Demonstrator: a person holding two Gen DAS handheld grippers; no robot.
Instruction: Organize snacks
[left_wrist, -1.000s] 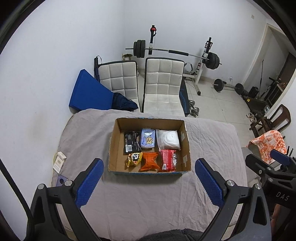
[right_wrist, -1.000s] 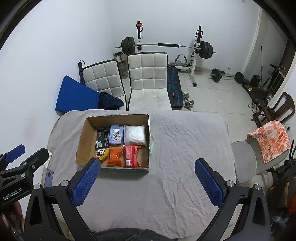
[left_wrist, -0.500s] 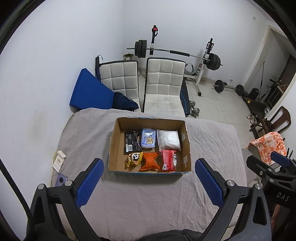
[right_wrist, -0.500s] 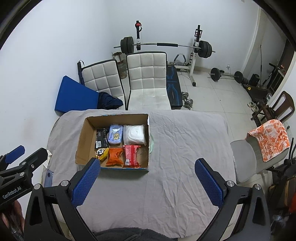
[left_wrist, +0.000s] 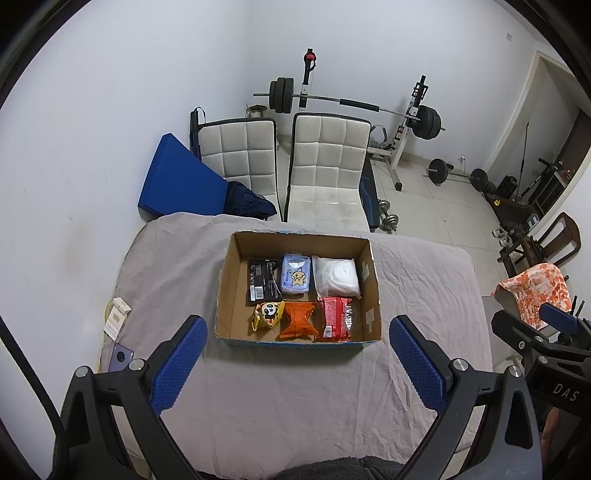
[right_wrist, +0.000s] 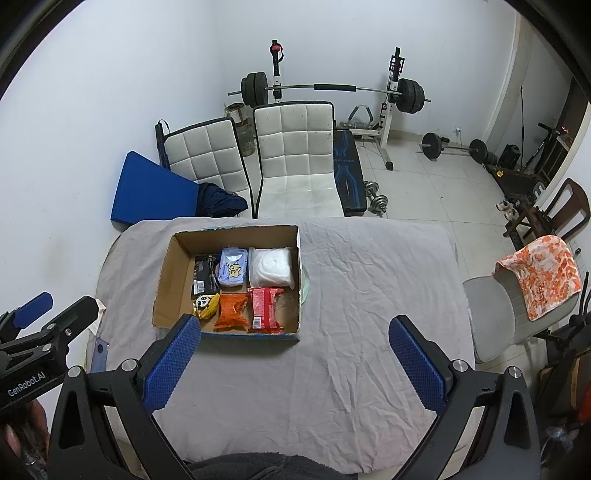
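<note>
A cardboard box (left_wrist: 373, 284) (right_wrist: 166, 280) sits on the grey-covered table (left_wrist: 295, 398) (right_wrist: 369, 314). Inside lie several snacks: a black packet (left_wrist: 261, 282), a pale blue packet (left_wrist: 294, 278), a white bag (left_wrist: 336, 277), a yellow panda packet (left_wrist: 267, 314), an orange packet (left_wrist: 298, 320) and a red packet (left_wrist: 334, 318). My left gripper (left_wrist: 295, 360) hangs open above the table, just short of the box's near wall. My right gripper (right_wrist: 293, 360) is open too, over bare cloth to the right of the box. Neither holds anything.
Small white boxes (left_wrist: 117, 317) and a purple phone (left_wrist: 120, 357) lie at the table's left edge. Two white chairs (left_wrist: 328, 177) stand beyond the table, with a barbell rack (left_wrist: 351, 107) behind. A grey chair with an orange cloth (right_wrist: 539, 277) stands at the right.
Both views have shifted very slightly; the box and snacks have not moved, and both grippers stay open.
</note>
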